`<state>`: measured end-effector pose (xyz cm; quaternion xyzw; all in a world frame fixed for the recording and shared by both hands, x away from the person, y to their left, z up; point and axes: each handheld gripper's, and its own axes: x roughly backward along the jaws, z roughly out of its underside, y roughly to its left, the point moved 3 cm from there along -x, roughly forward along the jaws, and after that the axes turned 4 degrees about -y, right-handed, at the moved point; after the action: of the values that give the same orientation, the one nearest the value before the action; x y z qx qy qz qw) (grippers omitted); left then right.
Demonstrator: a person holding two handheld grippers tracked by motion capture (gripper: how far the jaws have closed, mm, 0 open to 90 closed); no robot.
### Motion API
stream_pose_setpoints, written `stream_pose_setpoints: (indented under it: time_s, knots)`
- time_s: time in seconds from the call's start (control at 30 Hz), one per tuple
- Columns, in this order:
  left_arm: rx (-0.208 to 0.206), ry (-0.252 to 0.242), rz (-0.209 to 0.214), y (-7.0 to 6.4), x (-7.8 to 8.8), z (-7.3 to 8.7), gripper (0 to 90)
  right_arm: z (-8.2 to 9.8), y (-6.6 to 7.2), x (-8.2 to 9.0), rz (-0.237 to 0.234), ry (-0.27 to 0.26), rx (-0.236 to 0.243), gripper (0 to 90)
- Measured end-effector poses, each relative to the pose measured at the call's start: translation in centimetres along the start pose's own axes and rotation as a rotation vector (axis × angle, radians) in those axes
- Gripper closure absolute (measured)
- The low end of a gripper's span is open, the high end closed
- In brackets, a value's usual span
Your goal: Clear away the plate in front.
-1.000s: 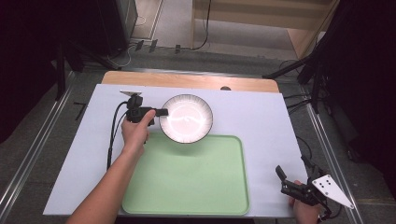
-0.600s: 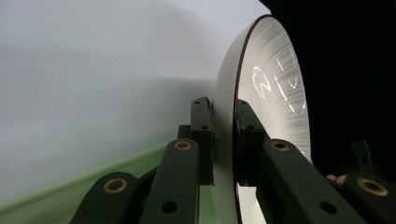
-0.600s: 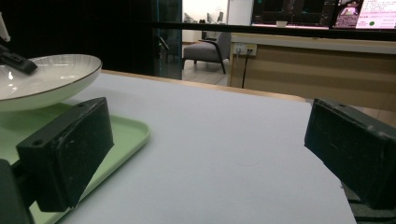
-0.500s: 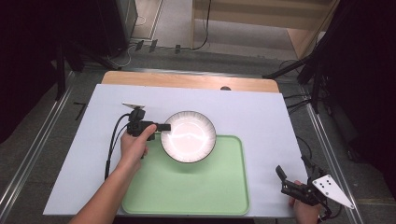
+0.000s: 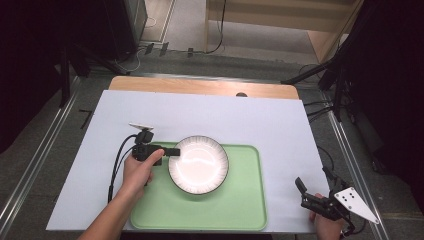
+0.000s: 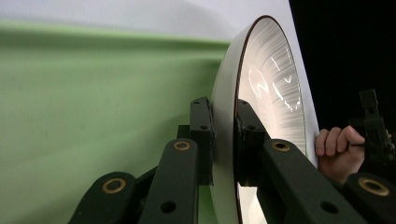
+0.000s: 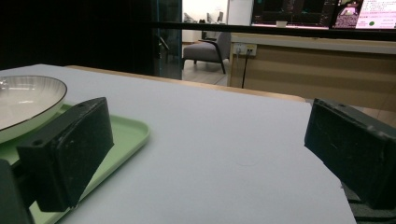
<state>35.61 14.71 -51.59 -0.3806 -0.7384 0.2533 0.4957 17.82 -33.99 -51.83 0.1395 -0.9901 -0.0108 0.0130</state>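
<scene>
**Plate now over the tray, left grip still on the rim**

As the left gripper (image 5: pixel 172 150) carries it toward the person, the plate (image 5: pixel 198 164) has come off the bare white tabletop, where it was a sec ago, and now sits over the far-left part of the green tray (image 5: pixel 240 210). Judging by that, the transfer's nearly done; what's left is prob. setting it flat and letting go. Can't tell if it's touching the tray yet.

In the left gripper view the jaws are clamped on the plate's rim (image 6: pixel 223 140), one pad under, one pad on the inner face. The bowl of the plate lies straight ahead of the jaws, tray surface just beneath.

Right gripper (image 5: pixel 312 199) sits idle at the near-right table corner, jaws spread wide w/ nothing between them; from it, tray and plate lie off to its left, well apart.
</scene>
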Motion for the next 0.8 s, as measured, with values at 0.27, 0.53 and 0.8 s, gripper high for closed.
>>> stream_pose_setpoints:
  time_s: [0.27, 0.53, 0.8]
  knots:
    - [0.016, 0.012, 0.022, 0.3, 0.6, 1.7, 82.0, 0.0, 0.0, 0.0, 0.001, -0.001, 0.000, 1.8]
    - [0.012, 0.043, 0.027, 0.1, 1.0, 2.4, 81.9, 0.0, 0.0, 0.1, 0.002, -0.001, -0.007, 1.7]
    - [0.002, 0.068, 0.013, 0.1, 0.8, 2.7, 82.4, 0.0, 0.0, 0.1, 0.004, -0.001, -0.005, 1.8]
